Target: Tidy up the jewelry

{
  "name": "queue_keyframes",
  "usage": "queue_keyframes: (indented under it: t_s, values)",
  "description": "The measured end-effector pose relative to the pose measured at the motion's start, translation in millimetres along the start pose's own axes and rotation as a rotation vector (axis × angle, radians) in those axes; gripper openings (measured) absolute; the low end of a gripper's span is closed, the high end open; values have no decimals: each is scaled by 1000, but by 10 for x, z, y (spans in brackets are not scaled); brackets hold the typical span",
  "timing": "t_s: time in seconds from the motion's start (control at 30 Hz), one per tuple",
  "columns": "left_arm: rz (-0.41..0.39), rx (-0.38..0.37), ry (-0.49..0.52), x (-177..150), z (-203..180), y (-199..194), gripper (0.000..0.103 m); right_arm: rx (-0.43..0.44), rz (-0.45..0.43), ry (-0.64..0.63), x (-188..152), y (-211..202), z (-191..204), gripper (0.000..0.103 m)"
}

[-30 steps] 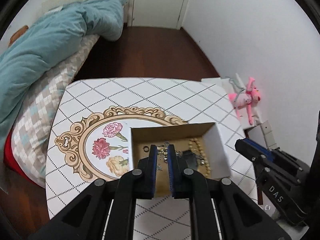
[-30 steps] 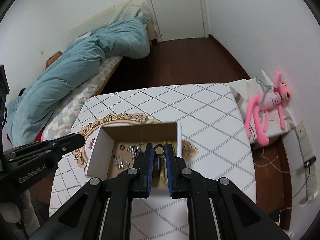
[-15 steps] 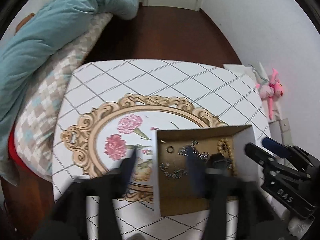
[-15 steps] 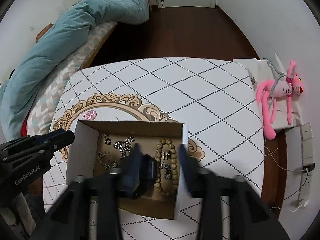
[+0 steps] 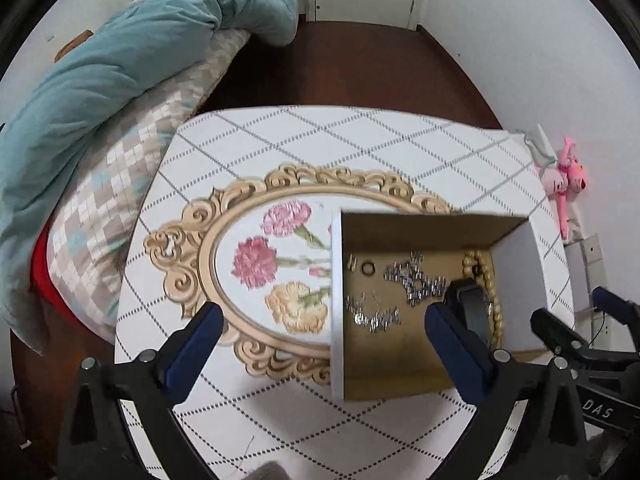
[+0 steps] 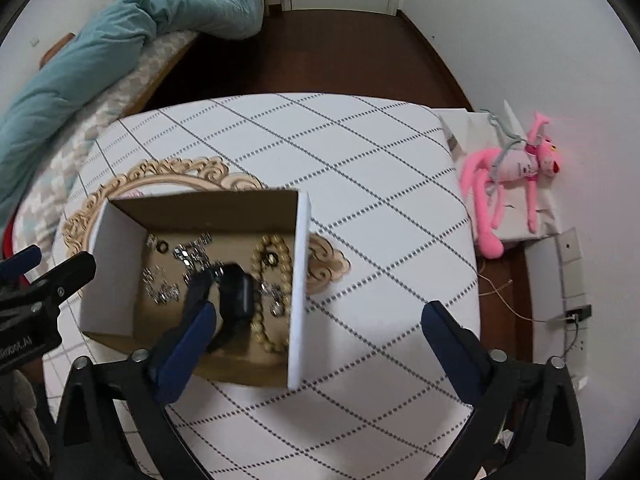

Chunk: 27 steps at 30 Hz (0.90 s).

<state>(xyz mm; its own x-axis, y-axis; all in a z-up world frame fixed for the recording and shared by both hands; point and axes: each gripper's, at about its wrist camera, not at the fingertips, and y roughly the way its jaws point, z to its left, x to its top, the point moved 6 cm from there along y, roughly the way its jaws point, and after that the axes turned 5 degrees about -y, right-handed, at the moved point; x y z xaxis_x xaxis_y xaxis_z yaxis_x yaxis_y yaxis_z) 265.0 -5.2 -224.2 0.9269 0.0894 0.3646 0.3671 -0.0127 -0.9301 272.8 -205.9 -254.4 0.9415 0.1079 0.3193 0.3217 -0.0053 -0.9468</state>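
Note:
An open cardboard box [image 5: 337, 304] [image 6: 298, 292] stands on the table. Inside lie a wooden bead bracelet [image 5: 486, 276] [image 6: 276, 258], silver chains [image 5: 416, 280] [image 6: 192, 258], a small dark ring [image 5: 367, 268] [image 6: 162, 247] and a black watch [image 5: 470, 310] [image 6: 236, 294]. My left gripper [image 5: 320, 338] is wide open above the box's left wall, empty. My right gripper [image 6: 316, 332] is wide open above the box's right wall, empty.
The table [image 5: 312, 140] [image 6: 380, 208] has a white diamond-pattern cloth with a gold floral frame print [image 5: 248, 264]. A bed with a teal duvet [image 5: 112, 72] lies to the left. A pink plush toy [image 6: 516, 172] lies on a box to the right, by the wall.
Both grippers opened from shut to wide open. Both rose and tilted down over the box, so the jewelry inside shows more fully.

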Motion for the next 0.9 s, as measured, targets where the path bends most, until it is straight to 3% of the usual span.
queue_keyframes:
  t_s: [0.13,0.37,0.9]
  values:
    - [-21,33,19,-84,-5,-36,103,-24,-6,1,-92,-54,5,103]
    - [-56,25,16,-178,-29,-287,103,-24,-51,1,-188,-319,48,103]
    - [-258,-35,5,-494,9,-1654,103,-31,-297,46,-628,-1883,63,103]
